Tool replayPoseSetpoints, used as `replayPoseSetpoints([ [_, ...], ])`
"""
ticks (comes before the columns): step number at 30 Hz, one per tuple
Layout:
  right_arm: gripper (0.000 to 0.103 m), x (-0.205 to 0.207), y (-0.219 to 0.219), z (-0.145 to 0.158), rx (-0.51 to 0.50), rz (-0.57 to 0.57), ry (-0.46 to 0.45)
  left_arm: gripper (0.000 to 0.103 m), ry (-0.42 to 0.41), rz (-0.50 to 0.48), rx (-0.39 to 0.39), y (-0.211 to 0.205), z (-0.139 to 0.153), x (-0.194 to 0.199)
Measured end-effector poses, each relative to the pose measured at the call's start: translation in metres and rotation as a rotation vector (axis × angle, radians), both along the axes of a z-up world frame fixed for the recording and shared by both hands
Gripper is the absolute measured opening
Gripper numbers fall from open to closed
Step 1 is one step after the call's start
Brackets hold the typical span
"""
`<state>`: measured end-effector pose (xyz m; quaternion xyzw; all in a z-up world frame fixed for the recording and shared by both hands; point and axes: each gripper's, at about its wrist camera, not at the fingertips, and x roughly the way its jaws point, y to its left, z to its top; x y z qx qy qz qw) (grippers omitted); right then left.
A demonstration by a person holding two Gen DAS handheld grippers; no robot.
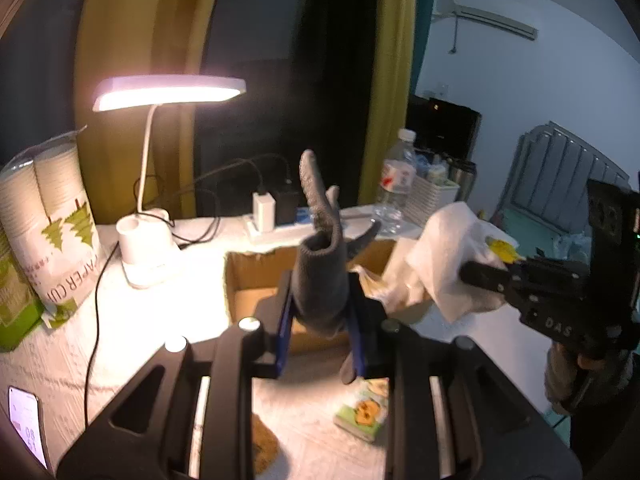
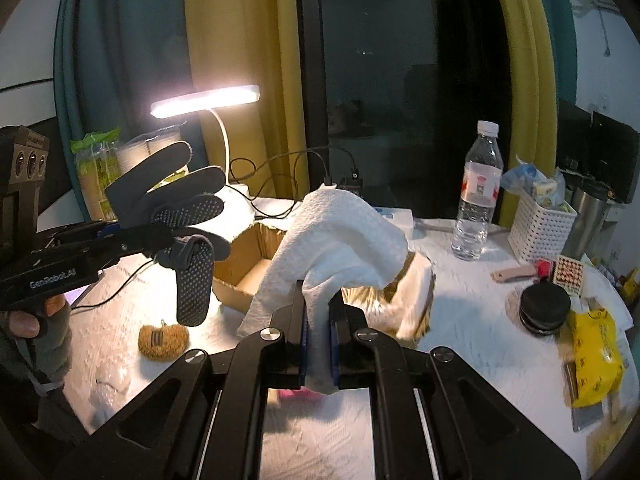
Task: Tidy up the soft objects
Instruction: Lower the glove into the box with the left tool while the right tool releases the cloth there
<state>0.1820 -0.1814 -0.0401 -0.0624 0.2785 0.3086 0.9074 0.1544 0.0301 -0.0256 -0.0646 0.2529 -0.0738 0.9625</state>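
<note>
Left wrist view, left to right: cup sleeves at far left, lit lamp above its white base, cables running to a charger mid-frame. Centre: my left gripper is clamped on the grey glove, cuff pinched between the blue pads, fingers sticking up. Behind and below it, the open cardboard box. A small printed pack lies on the table at lower centre. Right of centre, the bottle. At right, my right gripper comes in from the edge, closed on the white towel.

Right wrist view, left to right: the left gripper enters from the left edge holding the glove, dotted palm showing. A brown scrubber lies lower left. Centre: the towel is pinched between my right pads, draping over the box. At right, a white basket, a black round tin, a yellow bag.
</note>
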Motion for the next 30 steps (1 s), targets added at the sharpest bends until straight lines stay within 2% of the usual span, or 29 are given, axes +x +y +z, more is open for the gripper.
replayPoseSetpoints([
  [11, 0.009, 0.04, 0.023, -0.005, 0.015, 0.029, 0.019, 0.025, -0.018, 0.057, 0.026, 0.013, -0.011, 0.043],
  [19, 0.009, 0.061, 0.043, -0.019, 0.006, 0.036, 0.044, 0.025, 0.054, 0.058, 0.006, 0.022, -0.044, 0.077],
  [30, 0.009, 0.088, 0.065, -0.057, -0.024, 0.048, 0.129, 0.027, 0.164, 0.061, -0.01, 0.023, -0.08, 0.102],
])
